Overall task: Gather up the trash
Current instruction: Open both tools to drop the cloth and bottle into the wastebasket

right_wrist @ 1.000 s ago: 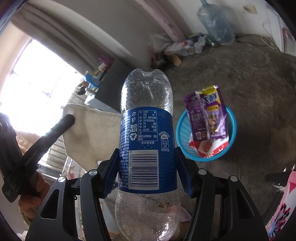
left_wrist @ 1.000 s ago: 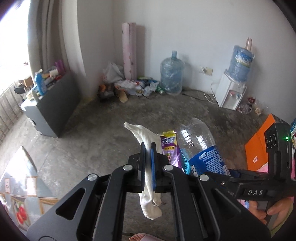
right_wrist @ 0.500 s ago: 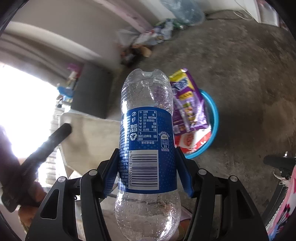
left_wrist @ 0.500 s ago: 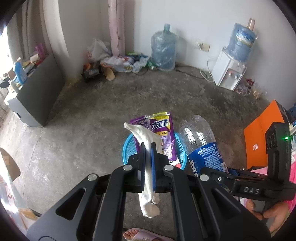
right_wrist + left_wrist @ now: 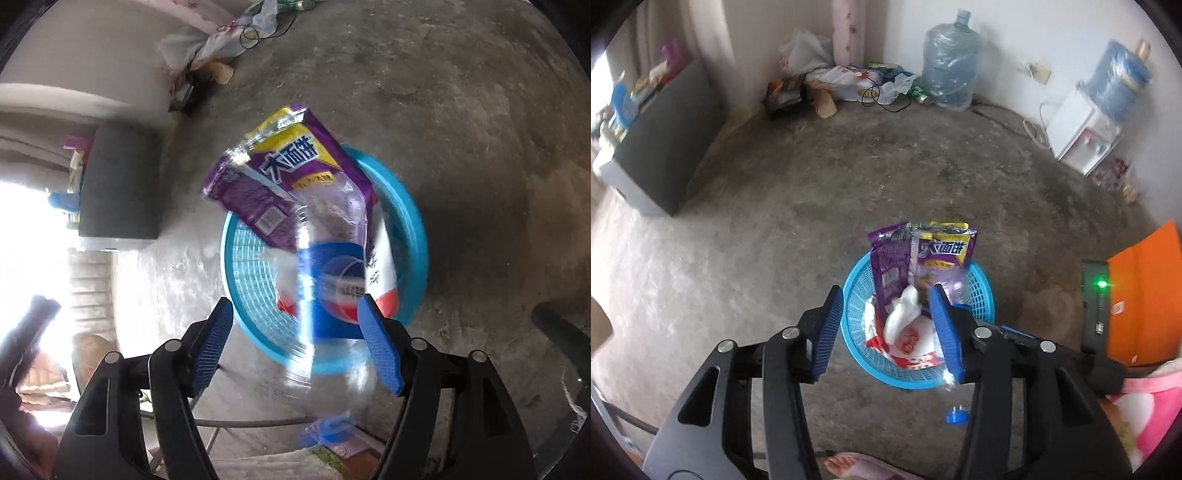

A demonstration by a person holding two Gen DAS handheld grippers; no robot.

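On bare concrete floor [image 5: 775, 229]: blue basket [image 5: 982, 291].

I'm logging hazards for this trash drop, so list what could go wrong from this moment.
1. The plastic bottle, blurred and free between the right gripper's just-opened jaws, hangs over the near rim of the blue basket; it may bounce out.
2. The purple snack bag stands tall above the rim; the bottle could knock it onto the floor.
3. The left gripper, jaws just opened and empty, sits low over the basket and may bump it.
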